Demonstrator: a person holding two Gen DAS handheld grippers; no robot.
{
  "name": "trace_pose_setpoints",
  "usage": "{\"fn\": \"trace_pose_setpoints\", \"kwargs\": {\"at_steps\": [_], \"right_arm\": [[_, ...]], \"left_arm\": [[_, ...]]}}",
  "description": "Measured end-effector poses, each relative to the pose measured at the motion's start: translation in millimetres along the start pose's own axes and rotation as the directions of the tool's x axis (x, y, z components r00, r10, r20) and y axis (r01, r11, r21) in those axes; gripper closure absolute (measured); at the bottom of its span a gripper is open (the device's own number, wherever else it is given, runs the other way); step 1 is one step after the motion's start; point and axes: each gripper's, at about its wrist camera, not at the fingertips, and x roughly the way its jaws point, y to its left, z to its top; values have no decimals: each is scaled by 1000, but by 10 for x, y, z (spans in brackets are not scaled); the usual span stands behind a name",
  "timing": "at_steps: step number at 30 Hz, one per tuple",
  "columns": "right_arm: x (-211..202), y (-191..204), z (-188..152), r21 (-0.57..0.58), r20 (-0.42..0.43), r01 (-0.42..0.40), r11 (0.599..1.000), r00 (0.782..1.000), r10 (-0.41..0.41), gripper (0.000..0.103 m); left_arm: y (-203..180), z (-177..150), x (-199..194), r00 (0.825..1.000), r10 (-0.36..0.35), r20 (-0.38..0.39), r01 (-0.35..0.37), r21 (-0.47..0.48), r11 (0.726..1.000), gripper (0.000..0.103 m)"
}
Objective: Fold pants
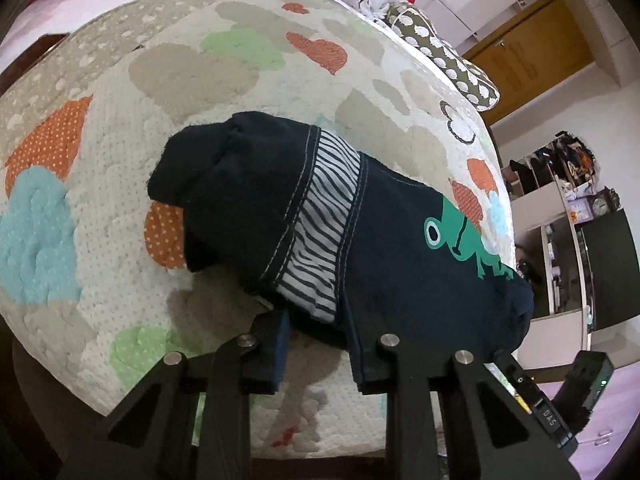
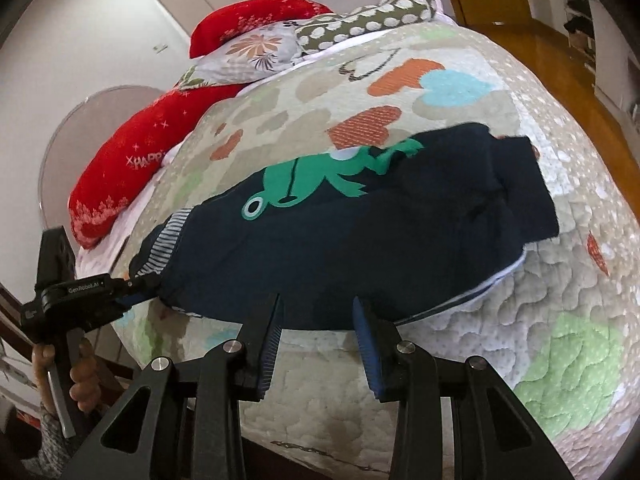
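Observation:
Dark navy pants (image 1: 400, 240) with a green frog print and a striped band lie folded on a quilted bed cover (image 1: 120, 152). They also show in the right wrist view (image 2: 360, 240). My left gripper (image 1: 320, 352) is open, its fingers on either side of the near edge of the pants, the cloth draped over them. My right gripper (image 2: 318, 336) is open with its fingertips at the near edge of the pants, holding nothing. The left gripper (image 2: 132, 292) also shows at the pants' striped end in the right wrist view.
Red and floral pillows (image 2: 140, 152) and a dotted cushion (image 1: 440, 52) lie at the far end of the bed. A wooden door (image 1: 532, 44) and shelves (image 1: 560, 216) stand beyond the bed.

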Motion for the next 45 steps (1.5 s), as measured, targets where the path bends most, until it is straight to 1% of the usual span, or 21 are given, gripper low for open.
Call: {"fn": "trace_pose_setpoints", "kwargs": {"at_steps": [4, 10, 13, 17, 19, 20, 22, 24, 25, 26, 28, 29, 30, 31, 33, 34, 37, 38, 40, 44, 45], "right_arm": [[8, -92, 21, 41, 0, -23, 999, 1000, 23, 64], [76, -110, 35, 48, -7, -44, 998, 999, 44, 64], [92, -113, 36, 49, -9, -70, 996, 997, 71, 64], [119, -141, 31, 67, -12, -118, 991, 993, 119, 64], [126, -157, 29, 76, -15, -133, 988, 991, 134, 64], [127, -165, 30, 81, -15, -144, 986, 989, 145, 64], [120, -187, 34, 97, -12, -185, 978, 982, 187, 64], [124, -218, 35, 137, -14, -271, 953, 961, 275, 64], [138, -219, 36, 155, -23, -324, 933, 943, 331, 64], [167, -210, 39, 173, -39, -384, 907, 917, 396, 62], [277, -157, 32, 233, -72, -526, 818, 829, 554, 52], [344, -115, 25, 265, -80, -573, 776, 789, 610, 44], [395, -83, 24, 286, -84, -592, 754, 768, 635, 41], [459, -49, 22, 311, -90, -602, 735, 752, 654, 41], [612, 31, 33, 358, -106, -608, 708, 727, 678, 40], [695, 70, 39, 381, -113, -601, 702, 724, 681, 40], [860, 171, 28, 404, -138, -568, 717, 737, 662, 40], [896, 188, 27, 406, -145, -555, 726, 745, 651, 40], [937, 196, 32, 408, -145, -526, 746, 770, 622, 40], [864, 82, 61, 401, -107, -438, 805, 850, 516, 41], [824, 41, 79, 400, -92, -420, 815, 866, 492, 41]], "left_arm": [[-28, 9, -47, 1000, -7, -9, 7, -1, 1000, 79], [-100, 5, -171, 999, -32, 12, 32, 5, 999, 78], [-147, 30, -90, 1000, -12, -4, 12, 17, 1000, 70], [-141, 18, 64, 999, -16, -47, 16, 5, 1000, 69], [-134, 26, 120, 999, -21, -50, 21, -6, 1000, 69], [-139, 29, 127, 999, -17, -43, 17, -5, 1000, 76], [-144, 41, 104, 999, -34, -28, 33, -12, 999, 99], [-144, 67, 45, 998, -66, -4, 66, -30, 997, 99], [-156, 81, 18, 997, -73, 8, 73, -31, 997, 99], [-174, 96, -20, 996, -83, 22, 84, -30, 996, 99], [-215, 127, -74, 994, -105, 37, 106, -24, 994, 99], [-228, 137, -90, 993, -111, 42, 112, -23, 993, 99], [-248, 149, -114, 992, -116, 48, 118, -20, 993, 99], [-267, 163, -140, 991, -125, 54, 126, -18, 992, 99], [-292, 184, -187, 988, -140, 65, 141, -14, 990, 99], [-300, 191, -202, 987, -142, 70, 144, -13, 990, 99], [-308, 215, -224, 986, -148, 79, 149, -8, 989, 99], [-305, 216, -222, 986, -149, 78, 150, -5, 989, 99], [-292, 212, -221, 985, -153, 78, 154, -8, 988, 99], [-298, 213, -231, 983, -160, 85, 162, -7, 987, 99], [-301, 220, -236, 983, -159, 90, 160, -4, 987, 99]]}}
